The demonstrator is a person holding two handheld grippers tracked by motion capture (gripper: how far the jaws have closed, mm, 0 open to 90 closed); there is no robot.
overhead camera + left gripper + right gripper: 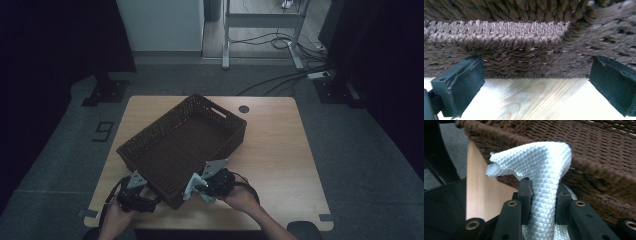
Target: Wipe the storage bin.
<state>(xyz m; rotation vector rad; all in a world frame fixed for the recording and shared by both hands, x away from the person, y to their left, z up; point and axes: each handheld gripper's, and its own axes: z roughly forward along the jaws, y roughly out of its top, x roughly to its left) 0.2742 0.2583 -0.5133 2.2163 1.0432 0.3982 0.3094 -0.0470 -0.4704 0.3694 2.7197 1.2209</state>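
Observation:
A dark brown woven basket [150, 145] lies skewed across the wooden table [280, 150]. My right gripper [200, 187] sits at the basket's near right rim, shut on a white textured cloth [541, 167] that bunches up between its jaws and leans over the basket rim [599, 170]. The same cloth [192, 186] shows pale at the basket's edge in the high view. My left gripper [145, 197] rests at the basket's near corner. Its jaws stand wide apart, facing the basket wall [524, 45] with nothing between them.
The table's right half and far right corner are bare wood. A round cable hole [243, 109] sits near the far edge. Beyond the table are a desk frame [260, 30] with cables on the floor and dark stands at both sides.

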